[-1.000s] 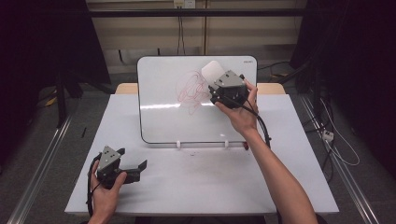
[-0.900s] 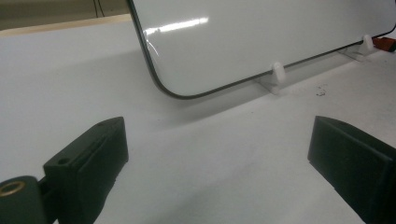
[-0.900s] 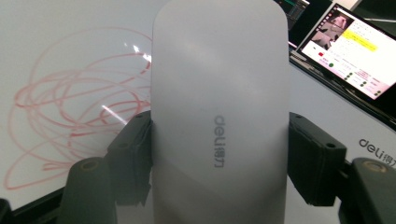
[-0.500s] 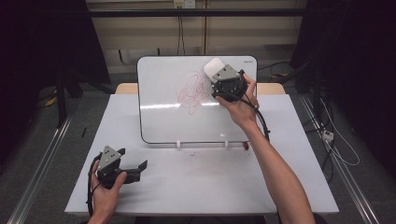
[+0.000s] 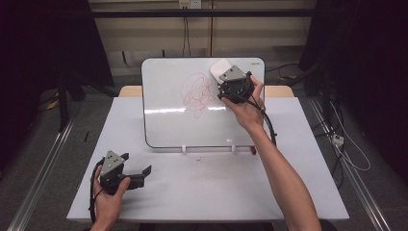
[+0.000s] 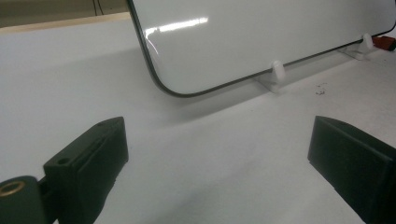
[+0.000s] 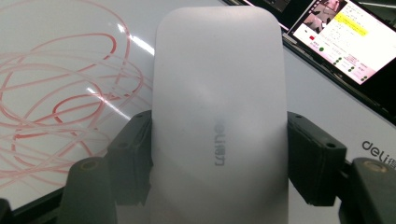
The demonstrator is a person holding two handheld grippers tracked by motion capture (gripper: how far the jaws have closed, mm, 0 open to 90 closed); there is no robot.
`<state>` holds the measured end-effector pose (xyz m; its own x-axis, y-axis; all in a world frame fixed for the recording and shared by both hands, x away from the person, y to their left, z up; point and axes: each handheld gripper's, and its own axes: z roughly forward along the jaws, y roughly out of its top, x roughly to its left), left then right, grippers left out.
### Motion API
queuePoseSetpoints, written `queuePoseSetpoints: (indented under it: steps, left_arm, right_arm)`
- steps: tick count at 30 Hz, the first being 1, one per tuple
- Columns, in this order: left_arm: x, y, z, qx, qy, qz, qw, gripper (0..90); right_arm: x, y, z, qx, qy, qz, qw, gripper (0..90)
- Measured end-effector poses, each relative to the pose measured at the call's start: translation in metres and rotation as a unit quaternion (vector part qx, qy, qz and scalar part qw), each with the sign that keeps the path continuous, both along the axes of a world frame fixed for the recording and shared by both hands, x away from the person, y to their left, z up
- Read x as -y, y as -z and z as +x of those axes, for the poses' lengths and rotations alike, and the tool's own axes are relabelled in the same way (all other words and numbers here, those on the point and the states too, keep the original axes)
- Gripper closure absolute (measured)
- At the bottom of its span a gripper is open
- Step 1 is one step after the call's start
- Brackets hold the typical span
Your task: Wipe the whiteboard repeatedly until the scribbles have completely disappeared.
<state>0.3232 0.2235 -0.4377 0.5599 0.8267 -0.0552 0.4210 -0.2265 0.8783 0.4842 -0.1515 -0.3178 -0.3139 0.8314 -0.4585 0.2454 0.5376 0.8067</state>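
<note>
The right gripper [image 5: 230,81] is holding a white eraser [image 5: 221,68] against the upper right part of the whiteboard [image 5: 168,125], just right of the red scribble [image 5: 198,92]. In the right gripper view its two black jaws are pinching the eraser [image 7: 219,112] by its long sides, one pad on each edge, and the eraser is lying flat on the board [image 7: 60,28] with its far end pointing away from the camera. Grey lettering is showing on the eraser's back. The red scribble [image 7: 60,107] is spreading over the board to the left of the eraser in that view, and the board's dark rim and a printed brand mark are sitting to its right.

The whiteboard is standing propped on the white table [image 5: 288,192], leaning back, with two small white feet under its lower edge. A small red thing [image 5: 253,149] is lying on the table at the board's lower right corner; what it is cannot be told.

The left gripper [image 5: 126,173] is resting on the table well in front of the board's lower left corner, held in the person's left hand [image 5: 108,202]. In the left gripper view its jaws are standing wide apart with nothing between them, and the board's rounded lower corner [image 6: 161,86] and one white foot [image 6: 277,72] are lying ahead of them. The person's right forearm [image 5: 284,183] is reaching up across the table to the board's right side.
</note>
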Motion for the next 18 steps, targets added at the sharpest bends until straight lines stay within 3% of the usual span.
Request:
queuePoseSetpoints:
  steps: [18]
  left_arm:
    - [0.003, 0.000, 0.000, 0.001, 0.003, 0.005, 1.0000, 5.0]
  right_arm:
    - [-0.004, 0.012, -0.008, -0.024, -0.022, 0.014, 0.9994, 31.8]
